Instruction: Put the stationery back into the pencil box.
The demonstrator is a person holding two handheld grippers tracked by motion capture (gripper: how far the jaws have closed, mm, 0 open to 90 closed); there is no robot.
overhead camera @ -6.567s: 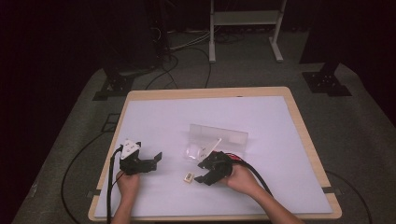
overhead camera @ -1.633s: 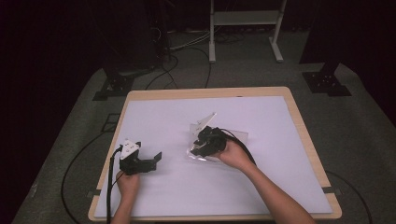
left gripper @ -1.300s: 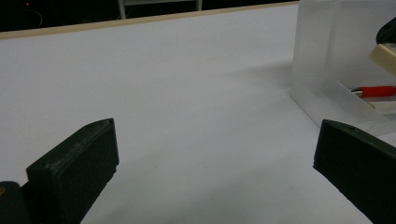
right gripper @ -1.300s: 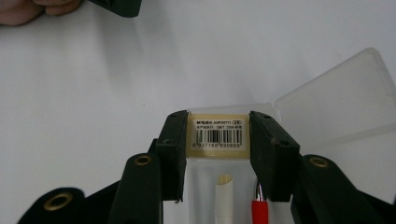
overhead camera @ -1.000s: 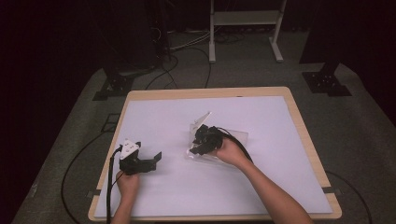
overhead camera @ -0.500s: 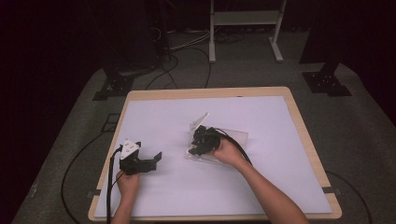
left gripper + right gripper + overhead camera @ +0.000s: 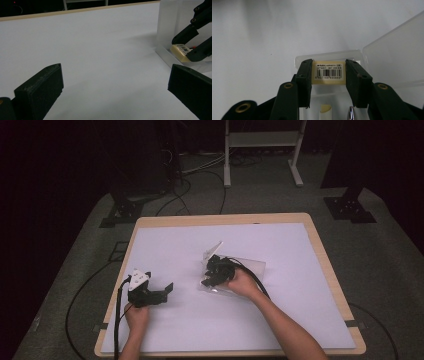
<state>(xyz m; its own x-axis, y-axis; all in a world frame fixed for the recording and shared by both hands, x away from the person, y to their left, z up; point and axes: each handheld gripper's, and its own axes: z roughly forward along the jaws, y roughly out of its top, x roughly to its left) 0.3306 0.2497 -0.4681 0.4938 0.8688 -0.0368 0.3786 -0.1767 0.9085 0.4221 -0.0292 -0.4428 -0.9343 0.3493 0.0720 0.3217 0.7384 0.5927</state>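
Left gripper (image 7: 167,288): jaws spread, nothing between, resting on white table (image 7: 165,250). Right gripper (image 7: 329,75): jaws clamped on both sides of cream rectangular eraser with barcode label (image 7: 329,72), held inside clear plastic lidded box (image 7: 387,57), near box's end wall.

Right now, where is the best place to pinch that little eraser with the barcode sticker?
Pinch the eraser across its two short ends, coming down from above, as the right gripper does now. The barcode face lies flat and upward, and the clear box stands open, so its ends are probably the easiest flat sides to reach.
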